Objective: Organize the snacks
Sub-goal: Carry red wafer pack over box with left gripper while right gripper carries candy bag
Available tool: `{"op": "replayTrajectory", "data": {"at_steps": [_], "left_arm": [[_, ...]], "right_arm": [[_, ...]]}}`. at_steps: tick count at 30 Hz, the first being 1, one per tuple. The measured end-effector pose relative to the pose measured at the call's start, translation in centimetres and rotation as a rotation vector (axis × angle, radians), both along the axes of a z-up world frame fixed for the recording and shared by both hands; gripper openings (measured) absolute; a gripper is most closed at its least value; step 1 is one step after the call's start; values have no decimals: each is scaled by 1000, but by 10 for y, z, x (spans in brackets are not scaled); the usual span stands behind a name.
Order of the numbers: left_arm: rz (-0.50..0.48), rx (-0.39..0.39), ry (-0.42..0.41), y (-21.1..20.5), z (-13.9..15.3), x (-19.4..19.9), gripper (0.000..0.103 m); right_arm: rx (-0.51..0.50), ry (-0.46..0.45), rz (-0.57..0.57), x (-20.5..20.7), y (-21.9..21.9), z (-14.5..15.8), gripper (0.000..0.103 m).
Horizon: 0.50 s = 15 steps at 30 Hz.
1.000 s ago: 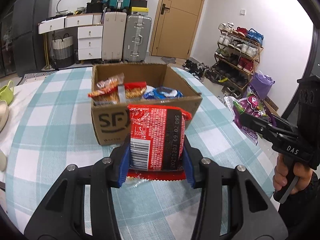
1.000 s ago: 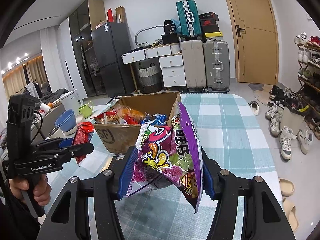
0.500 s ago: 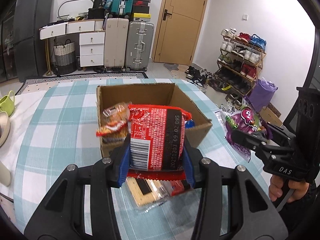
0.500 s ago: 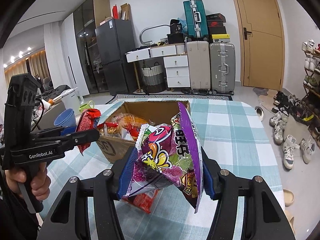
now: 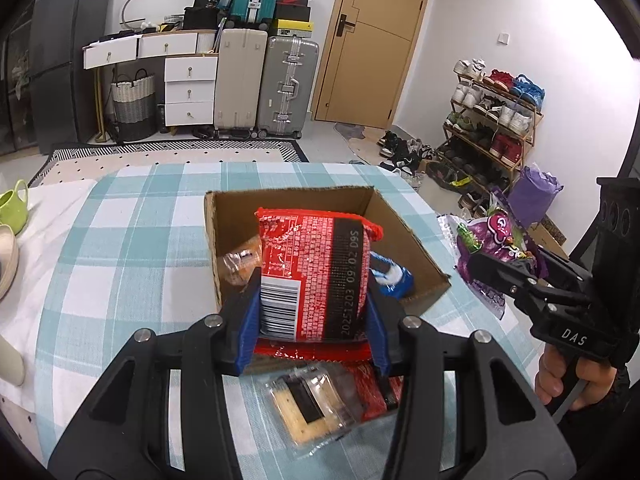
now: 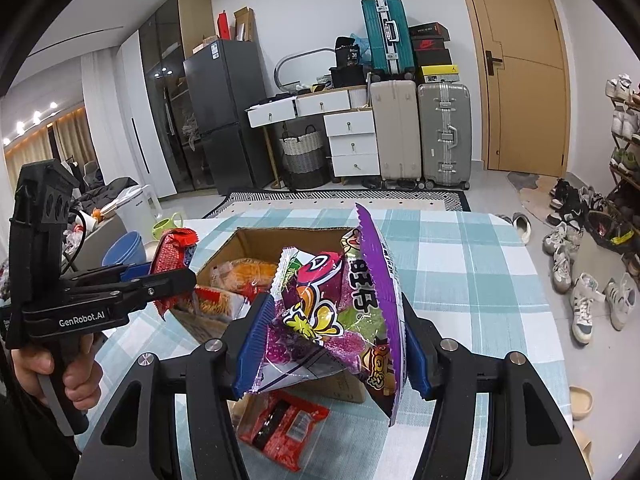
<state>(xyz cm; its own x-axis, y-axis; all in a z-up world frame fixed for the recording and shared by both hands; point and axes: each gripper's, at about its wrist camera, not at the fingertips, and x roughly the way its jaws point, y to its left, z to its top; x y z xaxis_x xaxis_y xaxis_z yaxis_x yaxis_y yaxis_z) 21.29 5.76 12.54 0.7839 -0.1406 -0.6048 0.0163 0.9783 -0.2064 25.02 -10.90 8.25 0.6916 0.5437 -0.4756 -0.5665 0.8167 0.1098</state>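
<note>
My left gripper [image 5: 314, 320] is shut on a red snack pack [image 5: 316, 264], held upright just above the near edge of the open cardboard box [image 5: 288, 194]. My right gripper [image 6: 334, 344] is shut on a purple candy bag [image 6: 332, 308], also over the box's [image 6: 288, 233] near side. Several snack packets lie inside the box. In the left wrist view the right gripper [image 5: 486, 266] and its purple bag [image 5: 496, 236] hang to the right of the box. The right wrist view shows the left gripper [image 6: 176, 276] with the red pack [image 6: 172, 252] at the box's left.
A clear cracker packet [image 5: 308, 404] and a red packet [image 6: 288, 428] lie on the checked tablecloth [image 5: 120, 264] in front of the box. A green mug [image 5: 12, 208] and a blue bowl [image 6: 122, 248] stand at the left. The table's right edge drops to floor with shoes.
Both grippers have risen and moved forward with their packs, from in front of the box to over its near edge. The loose packets on the cloth have come into view beneath them.
</note>
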Motion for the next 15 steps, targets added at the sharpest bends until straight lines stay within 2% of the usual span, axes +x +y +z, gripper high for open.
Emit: {"op": "replayTrajectory", "data": {"at_steps": [7,15], "left_arm": [[21,-17,0,21,1,21,42],[52,-22,19,38,-13,34,42]], "right_arm": [[-18,4,10,17,16,3,59],[-44,24,52,36,41,-4,59]]}}
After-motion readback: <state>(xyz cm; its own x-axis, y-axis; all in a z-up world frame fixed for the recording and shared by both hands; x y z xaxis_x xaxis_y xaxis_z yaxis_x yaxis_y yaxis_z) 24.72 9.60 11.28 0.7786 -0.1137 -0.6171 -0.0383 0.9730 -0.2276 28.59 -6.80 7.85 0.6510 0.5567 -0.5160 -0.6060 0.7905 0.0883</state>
